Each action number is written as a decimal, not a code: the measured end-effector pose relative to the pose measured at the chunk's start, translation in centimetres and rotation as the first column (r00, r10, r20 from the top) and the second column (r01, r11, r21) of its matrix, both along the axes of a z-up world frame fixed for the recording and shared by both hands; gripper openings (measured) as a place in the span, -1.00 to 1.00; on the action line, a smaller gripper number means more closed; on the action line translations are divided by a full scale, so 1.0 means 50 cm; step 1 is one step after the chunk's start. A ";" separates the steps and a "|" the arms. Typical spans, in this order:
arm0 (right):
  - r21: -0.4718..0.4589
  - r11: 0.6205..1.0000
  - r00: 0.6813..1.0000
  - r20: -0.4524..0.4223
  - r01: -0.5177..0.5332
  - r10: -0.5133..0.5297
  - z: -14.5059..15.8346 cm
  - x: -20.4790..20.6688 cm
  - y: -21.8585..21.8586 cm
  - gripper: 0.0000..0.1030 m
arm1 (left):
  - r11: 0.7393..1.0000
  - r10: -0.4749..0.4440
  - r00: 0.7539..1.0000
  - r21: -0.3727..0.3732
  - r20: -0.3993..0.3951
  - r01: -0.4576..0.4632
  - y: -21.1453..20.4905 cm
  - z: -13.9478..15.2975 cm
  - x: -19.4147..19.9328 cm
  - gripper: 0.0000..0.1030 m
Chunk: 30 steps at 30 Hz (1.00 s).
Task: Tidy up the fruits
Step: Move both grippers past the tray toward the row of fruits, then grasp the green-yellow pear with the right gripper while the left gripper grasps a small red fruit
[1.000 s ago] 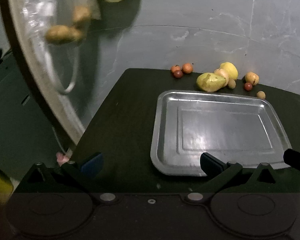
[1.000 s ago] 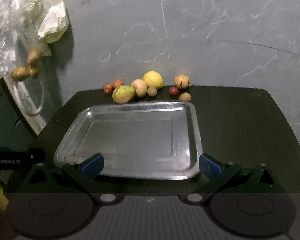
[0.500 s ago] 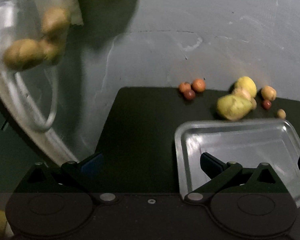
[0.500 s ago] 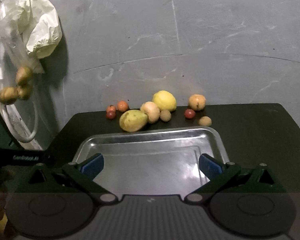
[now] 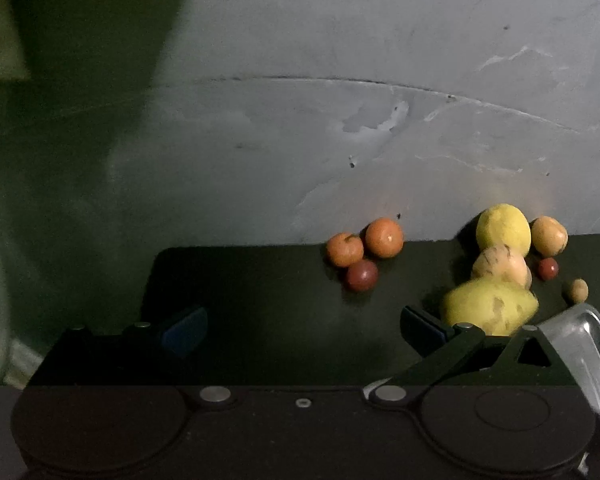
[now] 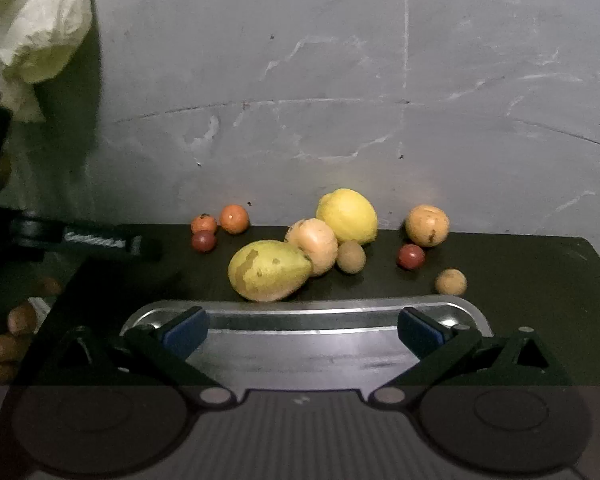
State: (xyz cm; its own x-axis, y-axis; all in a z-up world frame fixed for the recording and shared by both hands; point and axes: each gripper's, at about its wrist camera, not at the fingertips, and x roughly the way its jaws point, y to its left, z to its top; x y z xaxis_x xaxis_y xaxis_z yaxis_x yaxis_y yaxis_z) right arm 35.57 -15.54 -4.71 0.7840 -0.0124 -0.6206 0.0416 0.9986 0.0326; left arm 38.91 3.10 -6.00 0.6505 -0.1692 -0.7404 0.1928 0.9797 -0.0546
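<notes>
green mango [image 6: 269, 270] lying lengthwise left-right, tip right, beside metal tray [image 6: 300, 314]

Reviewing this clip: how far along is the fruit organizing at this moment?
Nothing looks done: the visible part of the metal tray is empty. Nothing is in hand: the left gripper and right gripper are both open. All the fruit is left on the dark mat behind the tray, including the green mango, the lemon, two small oranges and a few small round fruits.
</notes>
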 end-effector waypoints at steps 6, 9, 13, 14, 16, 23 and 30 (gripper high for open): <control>0.032 0.999 1.000 -0.016 0.012 -0.011 -0.032 0.070 0.009 0.99 | 0.998 -0.058 0.997 -0.034 -0.043 0.057 -0.018 -0.040 0.065 0.90; 0.025 1.000 1.000 -0.026 0.017 -0.016 -0.047 0.098 0.017 0.97 | 0.995 -0.088 0.995 -0.055 -0.052 0.085 -0.024 -0.048 0.081 0.86; 0.021 1.000 1.000 -0.026 0.011 -0.010 -0.056 0.116 0.023 0.92 | 0.990 -0.123 0.991 -0.074 -0.056 0.118 -0.032 -0.055 0.093 0.69; 0.019 1.000 1.000 -0.026 0.008 -0.008 -0.058 0.120 0.025 0.90 | 0.990 -0.125 0.990 -0.080 -0.063 0.120 -0.034 -0.057 0.098 0.62; 0.022 1.000 0.999 -0.032 0.006 -0.005 -0.062 0.130 0.026 0.83 | 0.988 -0.129 0.989 -0.098 -0.071 0.121 -0.035 -0.060 0.102 0.54; 0.045 0.999 0.999 -0.036 -0.011 0.013 -0.069 0.148 0.035 0.73 | 0.981 -0.155 0.986 -0.125 -0.069 0.145 -0.041 -0.065 0.104 0.20; 0.061 0.998 0.999 -0.050 -0.002 0.005 -0.080 0.173 0.041 0.58 | 0.976 -0.180 0.981 -0.135 -0.072 0.170 -0.044 -0.062 0.105 -0.28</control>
State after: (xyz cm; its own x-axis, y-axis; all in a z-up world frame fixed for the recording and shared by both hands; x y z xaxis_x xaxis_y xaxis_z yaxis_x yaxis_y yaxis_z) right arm 44.21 -13.46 -8.73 0.7519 0.0294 -0.6586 0.0410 0.9950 0.0911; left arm 44.19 0.89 -9.13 0.5392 -0.3714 -0.7559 0.3500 0.9151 -0.2000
